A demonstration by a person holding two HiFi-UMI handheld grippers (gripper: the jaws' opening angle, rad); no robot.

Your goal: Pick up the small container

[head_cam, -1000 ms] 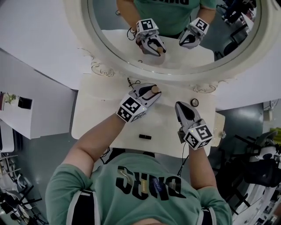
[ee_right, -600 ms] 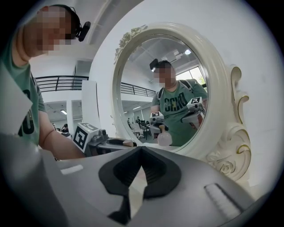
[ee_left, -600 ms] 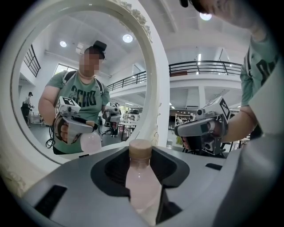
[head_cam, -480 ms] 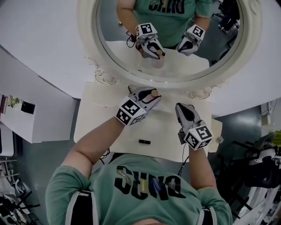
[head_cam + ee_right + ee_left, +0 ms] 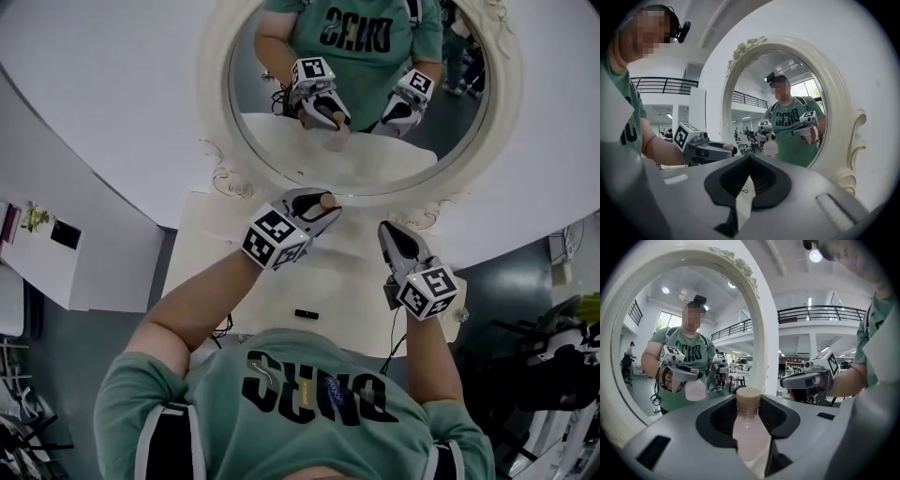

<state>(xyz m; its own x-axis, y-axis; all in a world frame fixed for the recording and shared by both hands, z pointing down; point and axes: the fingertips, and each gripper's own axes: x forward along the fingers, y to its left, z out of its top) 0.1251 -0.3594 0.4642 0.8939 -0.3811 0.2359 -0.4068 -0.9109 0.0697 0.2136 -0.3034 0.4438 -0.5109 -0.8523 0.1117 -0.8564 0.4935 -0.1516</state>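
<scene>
My left gripper (image 5: 323, 208) is clamped partway open on the bottle (image 5: 749, 427), pads pressing its pale pink body on both sides, with the tan cap poking out past the jaws. I hold it over the back of the table (image 5: 347, 281), just in front of the mirror (image 5: 211, 112), which reflects both grippers. My right gripper (image 5: 392, 234) is beside it over the table, jaws closed at the tips and empty.
</scene>
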